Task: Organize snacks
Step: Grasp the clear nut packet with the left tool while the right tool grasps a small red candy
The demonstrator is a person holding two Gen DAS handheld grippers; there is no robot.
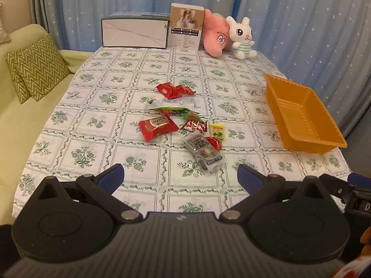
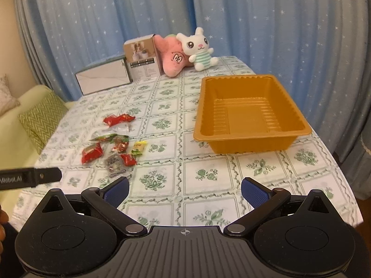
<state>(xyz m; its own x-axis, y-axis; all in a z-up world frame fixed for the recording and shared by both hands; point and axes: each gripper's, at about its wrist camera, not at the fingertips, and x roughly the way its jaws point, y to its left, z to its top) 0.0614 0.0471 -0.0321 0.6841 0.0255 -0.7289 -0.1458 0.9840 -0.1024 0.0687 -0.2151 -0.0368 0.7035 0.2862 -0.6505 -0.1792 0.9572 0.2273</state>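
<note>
Several wrapped snacks lie scattered mid-table: a large red packet [image 1: 157, 127] [image 2: 91, 153], red candies [image 1: 174, 90] [image 2: 118, 118], a yellow sachet [image 1: 218, 130] [image 2: 139, 147] and a clear bag [image 1: 205, 153] [image 2: 114, 163]. An empty orange tray [image 1: 303, 113] [image 2: 248, 113] stands at the table's right. My left gripper [image 1: 180, 177] hovers open near the front edge, just short of the clear bag. My right gripper [image 2: 185, 190] is open too, above bare tablecloth in front of the tray. Neither holds anything.
At the table's far edge stand a flat grey box [image 1: 134, 31] [image 2: 104, 77], a tall carton [image 1: 185, 26], a pink plush [image 1: 215, 36] and a white bunny plush [image 1: 242, 38] [image 2: 199, 48]. A green sofa with a zigzag cushion [image 1: 34, 69] lies left. Blue curtains hang behind.
</note>
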